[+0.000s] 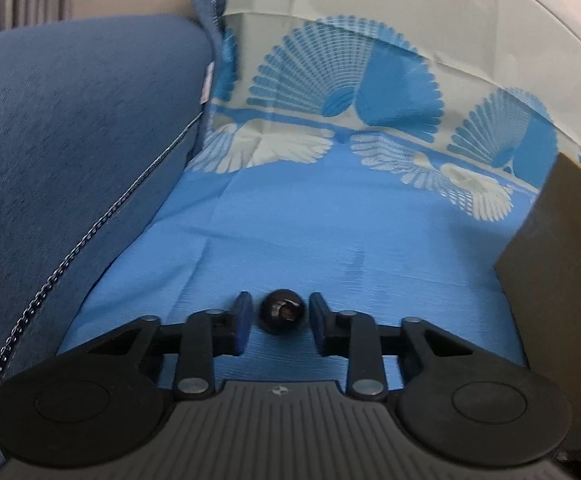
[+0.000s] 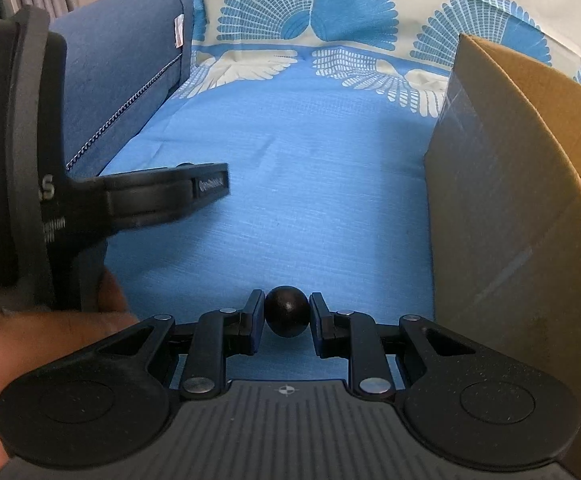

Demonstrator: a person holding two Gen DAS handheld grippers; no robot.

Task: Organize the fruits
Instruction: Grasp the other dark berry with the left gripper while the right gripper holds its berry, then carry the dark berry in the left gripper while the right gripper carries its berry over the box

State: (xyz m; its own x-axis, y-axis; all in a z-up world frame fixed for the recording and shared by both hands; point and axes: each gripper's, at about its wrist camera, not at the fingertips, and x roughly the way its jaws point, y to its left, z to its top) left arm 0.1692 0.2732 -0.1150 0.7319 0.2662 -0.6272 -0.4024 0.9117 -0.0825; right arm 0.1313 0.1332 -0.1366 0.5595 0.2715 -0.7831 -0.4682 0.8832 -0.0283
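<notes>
**Desk:** What is the subject, and where does it sit?

**Photographer:** A small dark round fruit [image 1: 281, 317], held off the blue patterned cloth [image 1: 290, 220] at the tips of the left gripper [image 1: 280, 308]. The jaws are drawn in close on either side of it. The pads look to be pinching it, though the left wrist view leaves a hair of doubt about how firmly.

**Desk:** And the other hand?

**Photographer:** It has a second dark fruit [image 2: 286, 316], clamped squarely between the pads of the right gripper [image 2: 286, 308], which touch it on both sides.

**Desk:** Does either fruit have a long axis to line up?

**Photographer:** No, both are near-spherical, so grip angle matters little. What matters is the cardboard box [image 2: 510, 200]. It stands on the cloth to the right of both grippers, with its brown wall rising above the fingertips and its open top showing at the upper right.

**Desk:** Which arm is nearer?

**Photographer:** The right. The box wall is just beside its right finger. The left gripper, in the person's hand [image 2: 30, 340], is seen side-on at the left of the right wrist view, farther from the box and nearer the blue cushion [image 1: 70, 140].

**Desk:** So what comes next?

**Photographer:** Probably a lift and a swing right over the wall, with the right hand going first.
</notes>
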